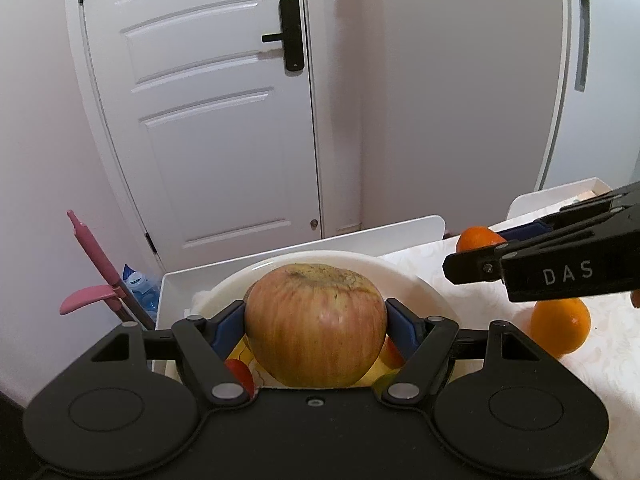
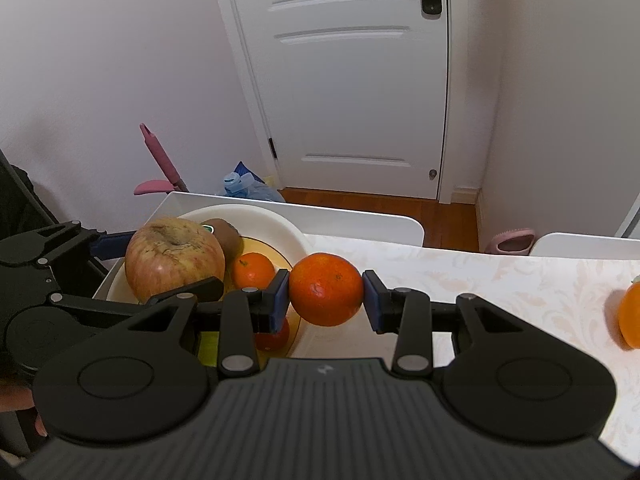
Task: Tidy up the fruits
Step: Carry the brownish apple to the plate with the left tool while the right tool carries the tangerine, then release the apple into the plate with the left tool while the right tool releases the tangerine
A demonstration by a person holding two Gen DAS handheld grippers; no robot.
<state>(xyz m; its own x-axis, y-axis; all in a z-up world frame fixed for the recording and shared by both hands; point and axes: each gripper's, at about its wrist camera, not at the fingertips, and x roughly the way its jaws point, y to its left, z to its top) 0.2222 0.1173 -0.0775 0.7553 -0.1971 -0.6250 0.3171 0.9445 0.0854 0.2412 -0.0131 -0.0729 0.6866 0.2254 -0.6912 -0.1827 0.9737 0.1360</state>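
Note:
My left gripper is shut on a large red-yellow apple and holds it over the white bowl. The apple and left gripper also show in the right wrist view, above the bowl. My right gripper is shut on an orange tangerine just right of the bowl's rim. In the bowl lie a small tangerine and a brown kiwi. The right gripper shows in the left wrist view holding the tangerine.
Another orange rests on the patterned tablecloth to the right; it also shows at the right wrist view's edge. White chair backs stand behind the table. A white door and pink broom are beyond.

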